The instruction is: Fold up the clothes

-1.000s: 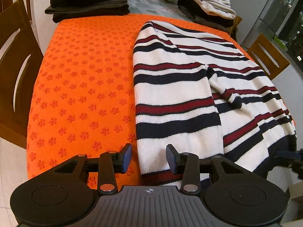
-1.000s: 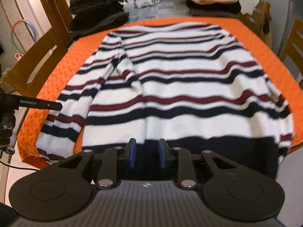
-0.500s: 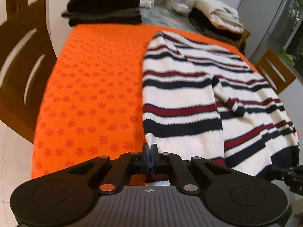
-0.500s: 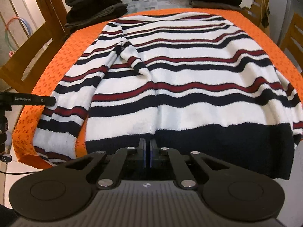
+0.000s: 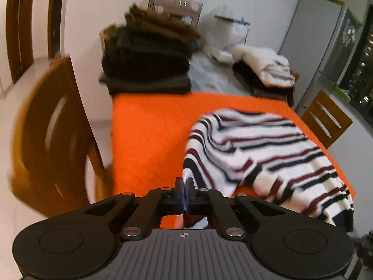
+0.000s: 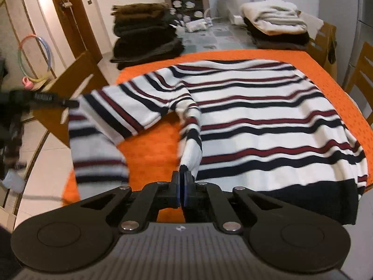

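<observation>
Holding striped sweater [image 6: 256, 116] with both claws. Our left gripper [image 5: 184, 191] clamped on sleeve cuff, jaws pressed together, cuff lifted off orange cloth [image 5: 149, 135]. Our right gripper [image 6: 181, 186] clamped on dark hem edge, jaws together, fabric pulled up at 12 o'clock from fingers. Sweater body lies on orange cloth, spreading toward 1 o'clock in right view. Dark folded pile [image 6: 144, 37] at 11 o'clock, white folded pile [image 6: 275, 21] at 1 o'clock. Wooden chair [image 5: 53, 144] at 9 o'clock, blurred.
</observation>
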A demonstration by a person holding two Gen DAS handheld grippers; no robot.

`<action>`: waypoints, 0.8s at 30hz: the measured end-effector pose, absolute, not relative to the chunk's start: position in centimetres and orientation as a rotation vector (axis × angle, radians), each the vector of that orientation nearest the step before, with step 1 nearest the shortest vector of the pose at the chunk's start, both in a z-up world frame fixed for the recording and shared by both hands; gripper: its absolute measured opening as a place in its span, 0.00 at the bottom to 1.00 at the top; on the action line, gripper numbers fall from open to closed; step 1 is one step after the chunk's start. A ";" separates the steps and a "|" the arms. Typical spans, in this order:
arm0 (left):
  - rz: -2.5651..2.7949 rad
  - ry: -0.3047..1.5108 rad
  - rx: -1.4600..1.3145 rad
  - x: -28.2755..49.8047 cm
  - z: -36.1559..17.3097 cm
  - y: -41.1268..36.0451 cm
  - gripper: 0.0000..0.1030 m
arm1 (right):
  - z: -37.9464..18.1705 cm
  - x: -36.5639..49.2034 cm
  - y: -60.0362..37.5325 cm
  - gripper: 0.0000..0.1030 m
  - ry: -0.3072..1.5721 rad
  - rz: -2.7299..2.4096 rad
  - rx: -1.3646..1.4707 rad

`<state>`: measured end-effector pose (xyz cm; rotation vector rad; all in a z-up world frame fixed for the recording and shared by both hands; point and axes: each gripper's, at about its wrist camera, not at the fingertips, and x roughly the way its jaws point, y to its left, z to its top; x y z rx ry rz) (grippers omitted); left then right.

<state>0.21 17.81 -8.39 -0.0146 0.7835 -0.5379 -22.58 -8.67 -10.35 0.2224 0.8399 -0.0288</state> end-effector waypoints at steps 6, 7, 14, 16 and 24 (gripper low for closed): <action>-0.574 0.763 0.044 4.3 -5.8 21.7 0.04 | -11.2 -21.4 -3.0 0.04 0.917 0.002 0.189; -0.580 0.764 0.063 4.8 -5.9 22.0 0.04 | -11.9 -21.2 -2.5 0.04 0.932 0.001 0.194; -0.622 0.835 0.126 6.9 -10.0 22.8 0.07 | -16.2 -20.5 -0.6 0.05 0.994 -0.024 0.256; -0.622 0.842 0.114 6.8 -10.4 23.0 0.15 | -17.1 -20.8 -0.9 0.07 0.991 -0.040 0.287; -0.666 0.803 0.074 4.4 -8.9 21.8 0.54 | -14.8 -24.0 -2.9 0.08 0.905 -0.079 0.339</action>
